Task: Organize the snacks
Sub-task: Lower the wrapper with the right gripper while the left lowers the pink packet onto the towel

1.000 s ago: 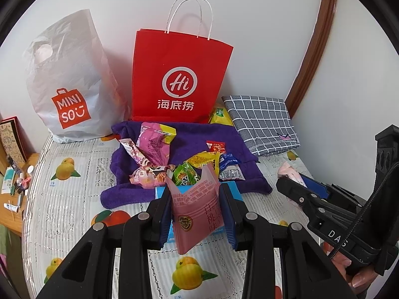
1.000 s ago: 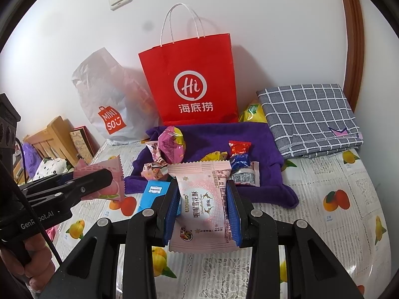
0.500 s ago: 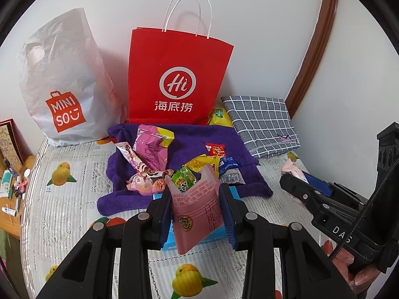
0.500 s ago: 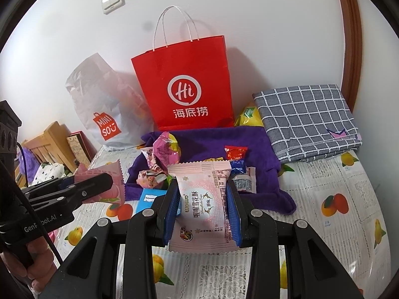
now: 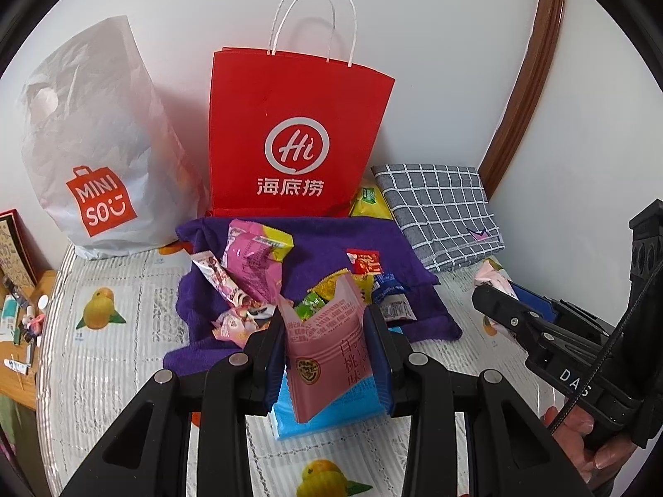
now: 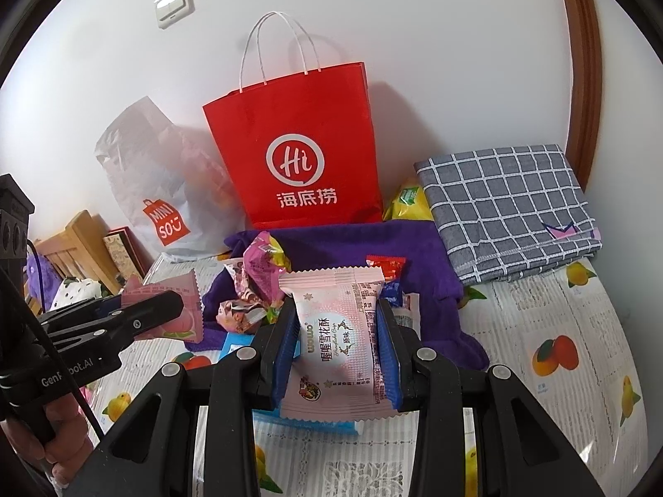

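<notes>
The left hand-held gripper pinches a peach packet upright between its pads, and the right hand-held gripper pinches a pale pink packet flat-faced the same way; both packets hang clear of the surface, above a blue packet lying on the fruit-print cover. Just beyond, the other snacks lie heaped on a purple towel: a pink bag, a red sachet and several smaller wrappers. Behind the towel a red bag stands open against the wall, with a white bag to its left and a folded check cloth to its right; a yellow packet is wedged between the red bag and the cloth. The step in hand looks like the carry: two packets lifted and held, not yet delivered. I judge the red bag the likely target, though nothing shows which bag is meant. The next move would call for raising each packet above the bag's rim, clearing the handles, and parting the pads only once the packet is over the mouth. The thin wrappers may crumple or slip if tilted.
</notes>
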A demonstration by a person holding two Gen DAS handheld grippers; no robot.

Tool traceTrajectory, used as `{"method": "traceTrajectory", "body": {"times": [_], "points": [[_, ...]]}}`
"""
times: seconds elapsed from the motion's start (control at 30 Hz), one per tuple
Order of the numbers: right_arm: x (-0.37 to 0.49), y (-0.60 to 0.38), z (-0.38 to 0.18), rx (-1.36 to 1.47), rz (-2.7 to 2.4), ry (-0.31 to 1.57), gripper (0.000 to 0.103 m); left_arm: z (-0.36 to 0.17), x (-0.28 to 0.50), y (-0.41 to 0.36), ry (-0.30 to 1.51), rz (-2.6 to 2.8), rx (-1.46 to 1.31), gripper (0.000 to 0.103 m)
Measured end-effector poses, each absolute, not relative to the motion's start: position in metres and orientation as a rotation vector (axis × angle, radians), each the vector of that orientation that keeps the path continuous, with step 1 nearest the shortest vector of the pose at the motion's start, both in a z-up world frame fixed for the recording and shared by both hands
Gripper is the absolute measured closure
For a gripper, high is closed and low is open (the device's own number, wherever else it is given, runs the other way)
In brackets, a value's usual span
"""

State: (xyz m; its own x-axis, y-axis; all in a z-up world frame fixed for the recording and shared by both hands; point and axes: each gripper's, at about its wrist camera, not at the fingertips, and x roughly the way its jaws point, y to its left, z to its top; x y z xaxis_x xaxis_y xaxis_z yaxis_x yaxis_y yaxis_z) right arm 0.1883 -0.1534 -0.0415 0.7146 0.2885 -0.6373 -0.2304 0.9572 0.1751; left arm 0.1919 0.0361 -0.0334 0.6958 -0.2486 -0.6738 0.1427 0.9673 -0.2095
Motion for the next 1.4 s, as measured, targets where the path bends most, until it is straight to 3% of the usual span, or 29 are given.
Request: {"method": "traceTrajectory", "body": {"times": [1.4], "points": [[0.29, -0.157, -0.105, 0.037, 0.195, 0.795, 0.067, -0.087, 0.292, 0.049, 0.881, -0.226, -0.15, 0.069]]}}
